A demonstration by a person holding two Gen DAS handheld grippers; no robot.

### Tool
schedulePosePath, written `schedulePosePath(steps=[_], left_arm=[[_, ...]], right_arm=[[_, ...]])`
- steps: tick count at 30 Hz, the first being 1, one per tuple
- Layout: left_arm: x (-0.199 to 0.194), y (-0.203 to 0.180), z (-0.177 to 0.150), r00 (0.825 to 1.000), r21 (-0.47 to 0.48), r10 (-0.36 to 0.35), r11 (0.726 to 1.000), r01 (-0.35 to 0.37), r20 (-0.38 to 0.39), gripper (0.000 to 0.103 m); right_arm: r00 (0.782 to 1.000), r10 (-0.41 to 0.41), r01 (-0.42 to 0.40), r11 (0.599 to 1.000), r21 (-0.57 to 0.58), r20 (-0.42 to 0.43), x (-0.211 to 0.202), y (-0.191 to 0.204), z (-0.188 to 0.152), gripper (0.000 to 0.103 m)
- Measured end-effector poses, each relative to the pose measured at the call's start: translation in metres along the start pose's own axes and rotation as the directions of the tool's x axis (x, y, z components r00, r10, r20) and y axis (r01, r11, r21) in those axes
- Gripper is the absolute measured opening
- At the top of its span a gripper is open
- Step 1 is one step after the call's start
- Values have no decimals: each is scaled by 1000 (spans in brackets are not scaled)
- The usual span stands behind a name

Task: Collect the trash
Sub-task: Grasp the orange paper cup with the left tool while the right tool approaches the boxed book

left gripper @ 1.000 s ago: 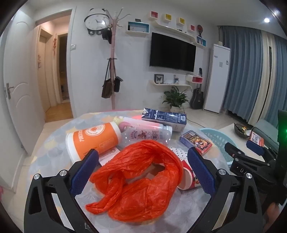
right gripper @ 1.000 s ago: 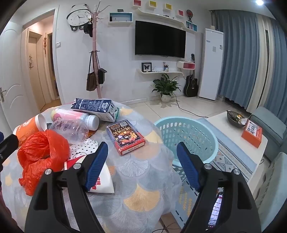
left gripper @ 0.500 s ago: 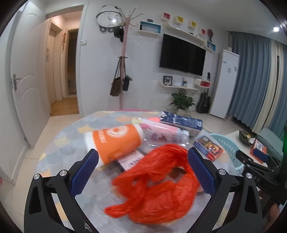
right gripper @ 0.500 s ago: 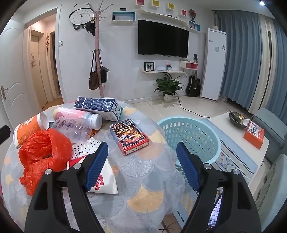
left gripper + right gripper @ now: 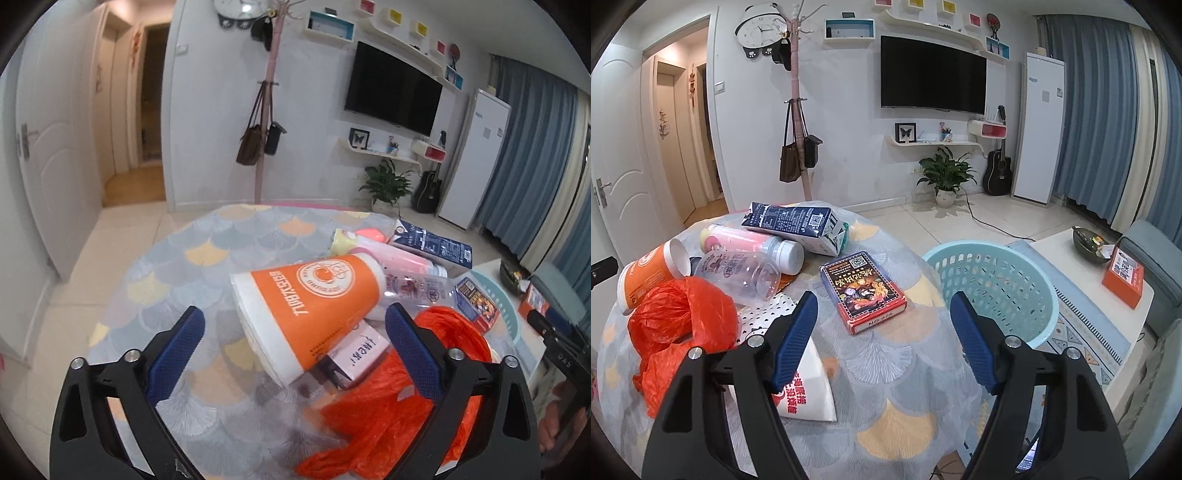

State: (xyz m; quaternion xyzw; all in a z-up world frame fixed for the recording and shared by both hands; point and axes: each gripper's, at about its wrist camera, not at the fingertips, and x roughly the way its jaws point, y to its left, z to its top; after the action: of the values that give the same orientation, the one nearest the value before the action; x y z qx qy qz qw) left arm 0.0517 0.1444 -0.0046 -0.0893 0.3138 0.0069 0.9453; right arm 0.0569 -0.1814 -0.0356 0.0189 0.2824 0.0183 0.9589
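Note:
An orange paper cup [image 5: 314,299] lies on its side on the round table [image 5: 221,258]. My left gripper [image 5: 293,314] frames the cup with its jaws closing, and the pads stand clear of it. A crumpled orange plastic bag [image 5: 369,417] lies under the left gripper's right finger. Behind the cup lie a clear bottle [image 5: 738,273], a pink bottle [image 5: 746,240] and a blue carton [image 5: 798,221]. My right gripper [image 5: 882,297] hangs open just short of a dark card box [image 5: 862,291], holding nothing. A white paper packet [image 5: 809,387] lies under its left finger.
A light blue laundry basket [image 5: 997,280] stands on the floor just past the table's right edge. Beyond it a low white table [image 5: 1108,266] carries an orange box and a bowl. A small white labelled box [image 5: 358,354] is tucked under the cup.
My left gripper has swung left: the orange bag, earlier between its fingers, now lies at the right, and the orange cup sits between them. The right view has hardly changed.

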Motion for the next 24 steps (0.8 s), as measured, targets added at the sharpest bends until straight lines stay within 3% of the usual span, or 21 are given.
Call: schedulePosePath(steps=[4,13,18,21,23,24], left_arm=[[13,9,1,996,-65,-75,995,72,-42,82],[35,11,-16,985,-144,-162,978,152,-65,44],[25,12,-24,975,-182,-220,960,211,-35,9],[11,10,-29,972,-181,-234,956,232,12,2],[0,7,-33,978,-166,-203,964,207,37,2],[-5,6,-34,981,-162,-188,968,193,44,2]], right_arm=[[1000,2,-2,1000,1,-18,7,0,-1,70],[999,12,-12,1000,-13,-38,11,1,-3,70],[998,33,-34,999,-21,-45,10,6,-4,70],[996,63,-66,997,-39,-58,9,11,-8,57],[994,81,-84,995,-48,-70,9,15,-10,44],[993,87,-91,995,-52,-76,9,16,-11,43]])
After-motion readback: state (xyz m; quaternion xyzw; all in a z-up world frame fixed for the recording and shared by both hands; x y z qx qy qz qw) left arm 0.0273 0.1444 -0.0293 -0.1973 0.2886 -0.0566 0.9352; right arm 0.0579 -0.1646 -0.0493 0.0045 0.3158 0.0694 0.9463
